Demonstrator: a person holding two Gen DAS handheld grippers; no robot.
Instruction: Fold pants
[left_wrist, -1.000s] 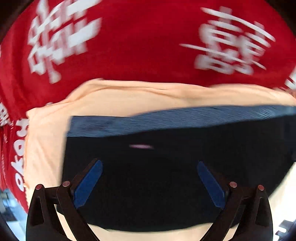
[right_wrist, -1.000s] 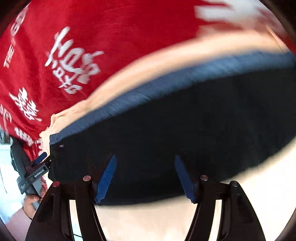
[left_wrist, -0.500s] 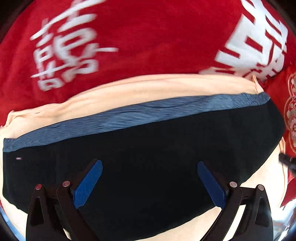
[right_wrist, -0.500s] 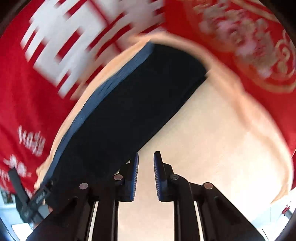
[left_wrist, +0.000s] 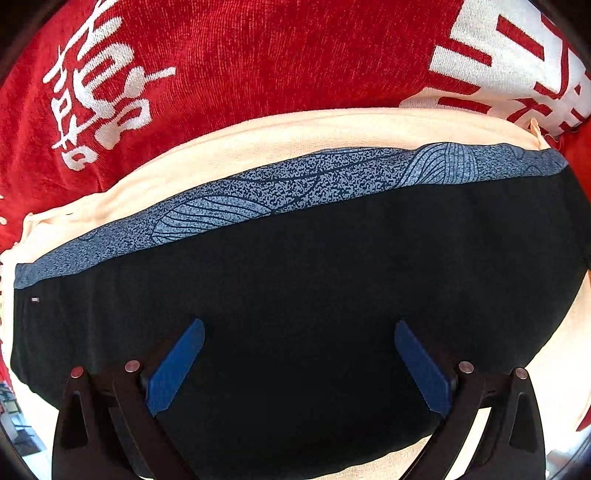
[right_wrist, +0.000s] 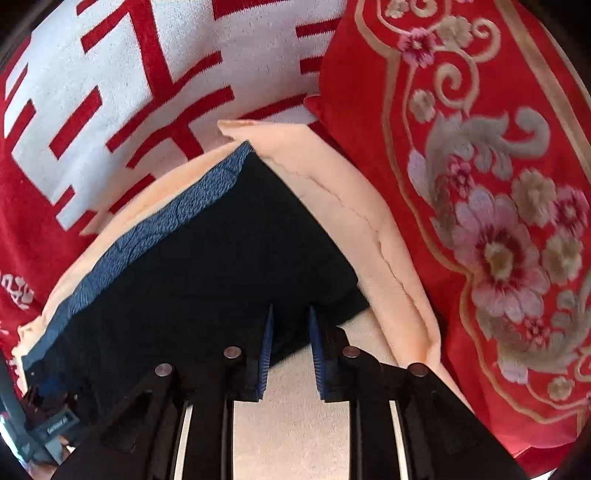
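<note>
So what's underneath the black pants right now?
The black pants lie on a peach cloth, which shows around their edges and rests on a red blanket. Anything directly beneath the pants' middle is covered.

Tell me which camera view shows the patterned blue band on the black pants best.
The left wrist view. There the blue band runs nearly edge to edge across the black pants, sharp enough to show its speckles and leaf-like lines. The right wrist view shows the same band only slanted and foreshortened, its pattern blurred.
</note>
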